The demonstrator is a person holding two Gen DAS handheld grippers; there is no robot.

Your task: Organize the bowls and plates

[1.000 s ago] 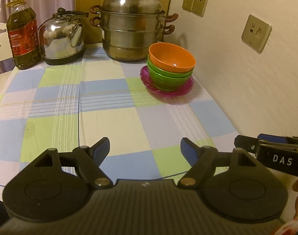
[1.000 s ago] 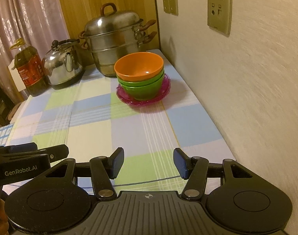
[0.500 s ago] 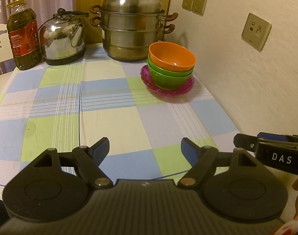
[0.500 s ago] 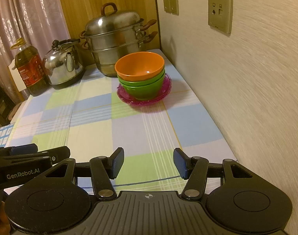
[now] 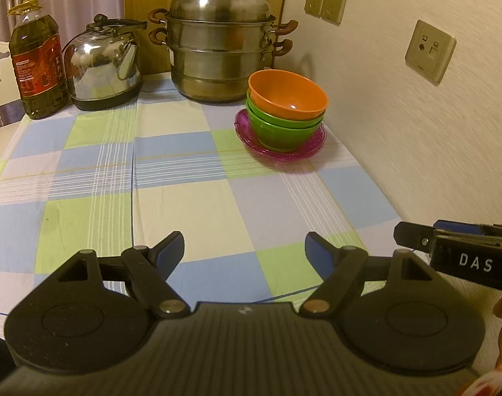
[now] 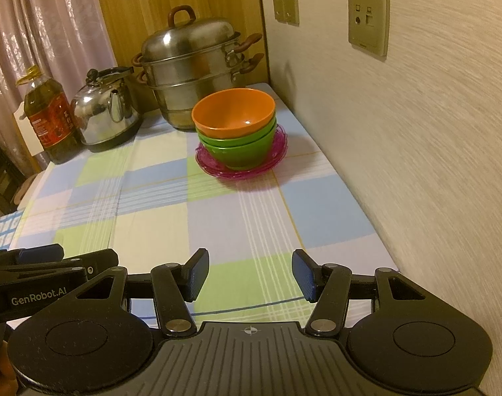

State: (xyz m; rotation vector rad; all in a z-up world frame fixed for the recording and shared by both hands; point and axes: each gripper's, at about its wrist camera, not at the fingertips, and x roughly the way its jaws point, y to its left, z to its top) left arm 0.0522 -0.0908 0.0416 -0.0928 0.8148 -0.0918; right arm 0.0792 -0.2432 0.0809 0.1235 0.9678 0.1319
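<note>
Beside kettle (image 6: pixel 107 112), right view alone shows chequered cloth corner (image 6: pixel 0 231).

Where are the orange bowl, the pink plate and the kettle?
orange bowl (image 6: pixel 233 112): right wrist view, on its inner wall.
pink plate (image 6: pixel 277 150): right wrist view, on the bare rim right of the green bowls.
kettle (image 5: pixel 102 62): left wrist view, on its shiny body.

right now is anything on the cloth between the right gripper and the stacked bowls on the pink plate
Nothing visible: only bare checked tablecloth lies between the open right gripper and the orange bowl nested in green bowls on the pink plate.
</note>
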